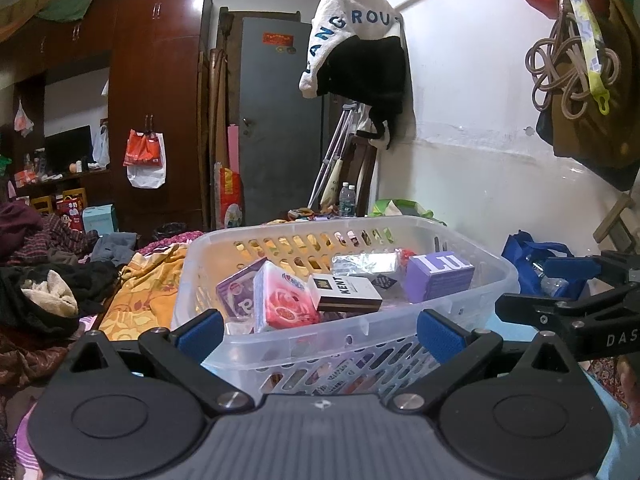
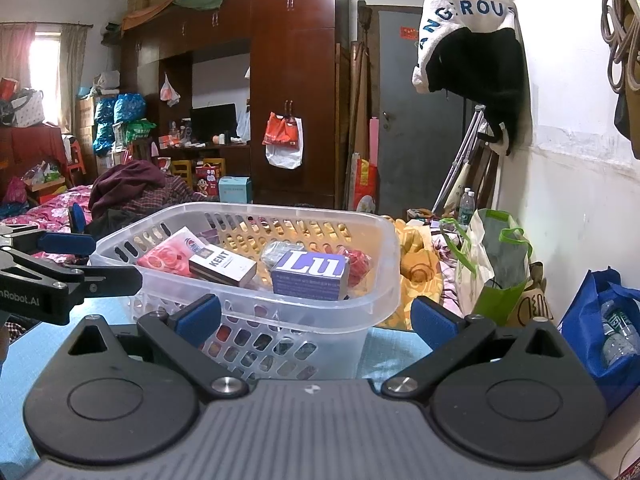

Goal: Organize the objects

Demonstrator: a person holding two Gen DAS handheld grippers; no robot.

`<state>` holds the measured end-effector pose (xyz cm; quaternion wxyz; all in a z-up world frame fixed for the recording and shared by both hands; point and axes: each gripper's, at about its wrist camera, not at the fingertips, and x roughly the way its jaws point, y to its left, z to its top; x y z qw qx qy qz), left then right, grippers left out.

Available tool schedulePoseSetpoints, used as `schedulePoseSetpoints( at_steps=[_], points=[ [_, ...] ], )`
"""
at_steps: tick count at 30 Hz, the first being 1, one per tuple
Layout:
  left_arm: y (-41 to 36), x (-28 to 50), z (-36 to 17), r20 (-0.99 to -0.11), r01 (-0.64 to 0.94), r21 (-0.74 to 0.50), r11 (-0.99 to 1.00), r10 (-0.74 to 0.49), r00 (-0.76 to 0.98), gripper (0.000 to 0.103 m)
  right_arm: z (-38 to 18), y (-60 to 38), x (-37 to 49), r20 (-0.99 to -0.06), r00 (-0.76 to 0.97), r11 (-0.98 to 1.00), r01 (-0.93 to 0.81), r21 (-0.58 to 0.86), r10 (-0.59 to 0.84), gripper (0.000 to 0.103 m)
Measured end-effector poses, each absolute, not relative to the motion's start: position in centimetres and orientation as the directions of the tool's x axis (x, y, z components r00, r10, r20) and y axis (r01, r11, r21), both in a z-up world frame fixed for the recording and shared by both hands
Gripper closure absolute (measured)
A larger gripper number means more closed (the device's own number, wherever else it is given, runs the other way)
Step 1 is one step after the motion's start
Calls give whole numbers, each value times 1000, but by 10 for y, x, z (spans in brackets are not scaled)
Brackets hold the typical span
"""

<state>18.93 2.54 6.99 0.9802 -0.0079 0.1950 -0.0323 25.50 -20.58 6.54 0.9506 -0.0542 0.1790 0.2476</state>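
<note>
The basket (image 1: 472, 304) stands on the bench just ahead of my left gripper (image 1: 320, 330) and right gripper (image 2: 316, 318). Both are wide and empty. A KENT box (image 1: 344, 292) lies inside the basket.

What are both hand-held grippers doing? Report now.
Left hand-held gripper: open, holding nothing.
Right hand-held gripper: open, holding nothing.

Clear plastic basket (image 1: 492, 276) with slotted walls, upright. Inside the basket: white KENT pack (image 1: 346, 292) lying flat at centre, pink rose-print tissue pack (image 1: 280, 300) left of it, purple box (image 1: 438, 276) right of it, silver foil packet (image 1: 364, 262) behind, purple pouch (image 1: 236, 288) far left.
</note>
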Motion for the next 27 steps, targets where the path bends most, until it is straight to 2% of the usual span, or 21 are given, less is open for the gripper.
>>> schedulePoseSetpoints(
  at_steps=[21,27],
  points=[
    [24,180,68,-373,45,-29,999,-53,926,0,66,-206,254,-369,807,864,-502,-19,461,0],
    [21,173,67,-349,20,8,1000,-16,937,0,66,-205,253,-367,805,861,-508,-23,466,0]
  ],
)
